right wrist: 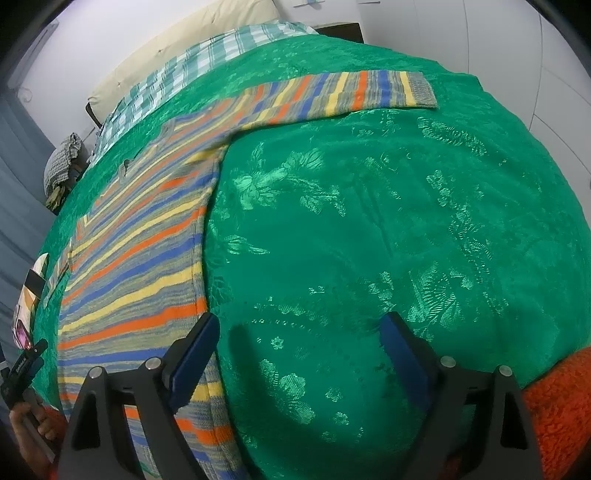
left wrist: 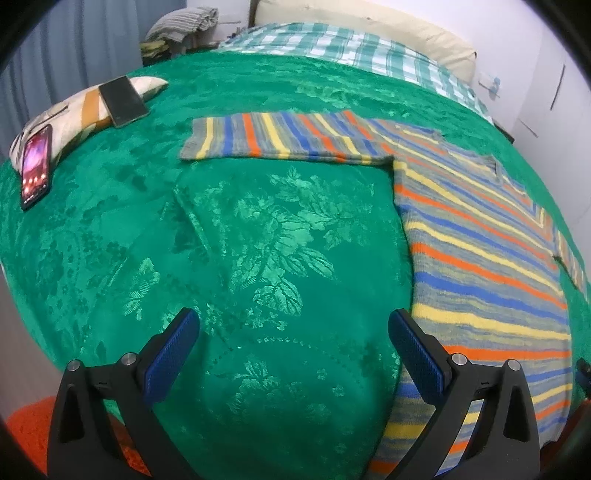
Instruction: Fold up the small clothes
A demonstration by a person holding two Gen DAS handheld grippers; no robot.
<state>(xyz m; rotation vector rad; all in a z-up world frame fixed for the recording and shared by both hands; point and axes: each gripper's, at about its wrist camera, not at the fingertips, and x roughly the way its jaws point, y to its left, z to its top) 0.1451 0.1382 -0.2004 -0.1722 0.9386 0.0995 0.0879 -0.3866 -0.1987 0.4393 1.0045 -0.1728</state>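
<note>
A striped knit sweater [left wrist: 480,258] in orange, yellow, blue and grey lies flat on the green bedspread [left wrist: 258,240], one sleeve [left wrist: 280,138] stretched out to the left. My left gripper [left wrist: 293,350] is open and empty, hovering over bare bedspread just left of the sweater's hem edge. In the right wrist view the same sweater [right wrist: 140,251] lies at the left, its other sleeve [right wrist: 354,92] stretched to the right. My right gripper [right wrist: 299,347] is open and empty over bedspread [right wrist: 406,221], its left finger at the sweater's side edge.
Two phones [left wrist: 35,166] [left wrist: 123,99] rest on a patterned pillow [left wrist: 74,107] at the far left. A checked sheet [left wrist: 332,48] and a cream headboard cushion [left wrist: 369,22] lie at the back. An orange fabric [right wrist: 554,406] borders the near bed edge.
</note>
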